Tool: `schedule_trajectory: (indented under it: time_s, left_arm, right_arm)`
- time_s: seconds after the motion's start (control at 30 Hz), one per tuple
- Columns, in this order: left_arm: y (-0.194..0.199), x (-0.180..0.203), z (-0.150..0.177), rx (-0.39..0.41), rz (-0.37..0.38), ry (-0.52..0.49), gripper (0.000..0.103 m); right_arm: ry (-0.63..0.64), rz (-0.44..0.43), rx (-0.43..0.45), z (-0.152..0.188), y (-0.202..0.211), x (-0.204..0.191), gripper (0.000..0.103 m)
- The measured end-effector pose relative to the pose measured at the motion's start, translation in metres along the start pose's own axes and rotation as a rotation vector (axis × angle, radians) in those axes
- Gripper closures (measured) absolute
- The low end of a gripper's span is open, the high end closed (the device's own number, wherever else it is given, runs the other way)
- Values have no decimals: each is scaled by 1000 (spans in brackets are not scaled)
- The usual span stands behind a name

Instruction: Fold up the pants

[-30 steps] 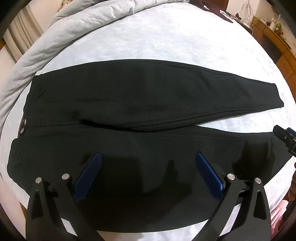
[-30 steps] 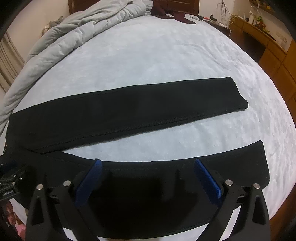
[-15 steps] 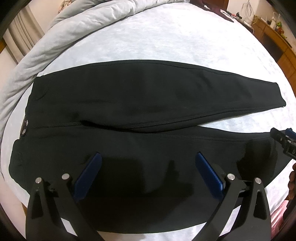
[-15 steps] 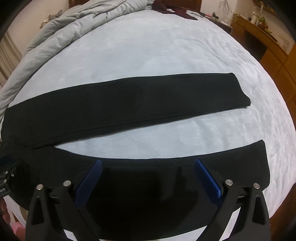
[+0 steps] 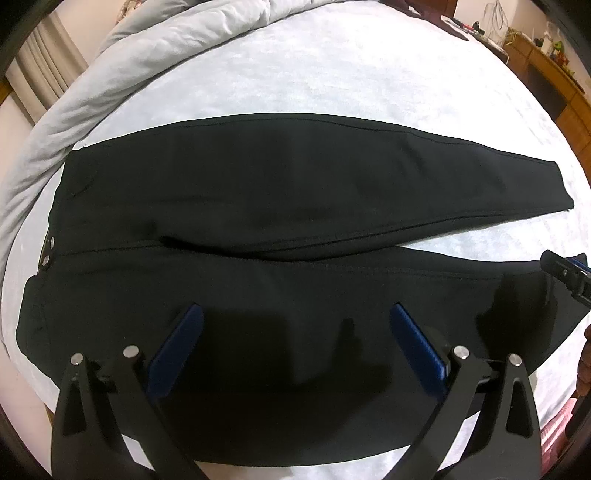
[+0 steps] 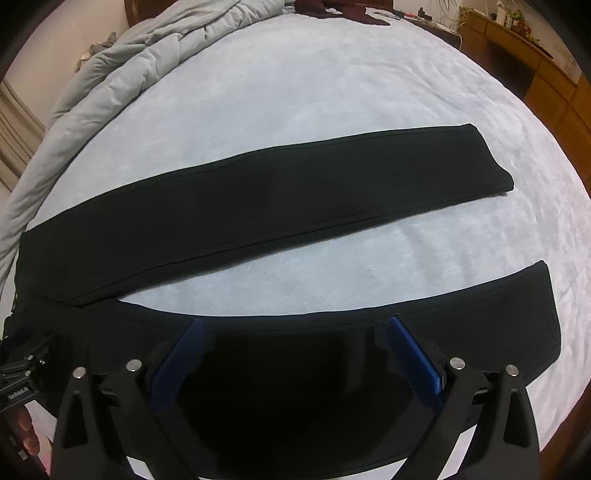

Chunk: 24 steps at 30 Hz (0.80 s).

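Black pants (image 5: 258,192) lie flat on the bed, waistband with two metal snaps (image 5: 48,251) at the left, legs spread apart to the right. My left gripper (image 5: 295,314) is open above the near leg's thigh, holding nothing. My right gripper (image 6: 293,325) is open above the near leg's lower part (image 6: 480,314), holding nothing. The far leg (image 6: 277,206) runs to its cuff at the right. The right gripper also shows at the right edge of the left wrist view (image 5: 569,273), and the left gripper shows at the left edge of the right wrist view (image 6: 18,373).
The pale blue bed sheet (image 5: 332,74) spreads beyond the pants. A grey duvet (image 5: 92,92) is bunched along the far left. Wooden furniture (image 6: 535,66) stands at the far right. Dark red cloth (image 6: 332,7) lies at the head of the bed.
Both grippers have drifted slightly nearer and lower over the near leg. The pants have not moved. Both stay open.
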<state>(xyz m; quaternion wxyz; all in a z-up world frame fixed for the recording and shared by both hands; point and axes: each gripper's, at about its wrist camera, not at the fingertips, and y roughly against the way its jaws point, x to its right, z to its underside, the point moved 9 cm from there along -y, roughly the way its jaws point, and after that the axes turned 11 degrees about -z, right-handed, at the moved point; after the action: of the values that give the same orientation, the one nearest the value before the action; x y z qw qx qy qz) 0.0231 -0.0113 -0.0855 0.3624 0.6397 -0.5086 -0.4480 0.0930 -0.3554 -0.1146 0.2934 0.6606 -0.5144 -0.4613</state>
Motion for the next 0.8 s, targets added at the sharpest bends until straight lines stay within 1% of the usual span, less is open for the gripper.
schedule_trajectory:
  time_s: [0.8]
  left_arm:
    - [-1,2,3,4,-2,-9,3]
  right_arm:
    - [4,10,22,-3,3,4,4]
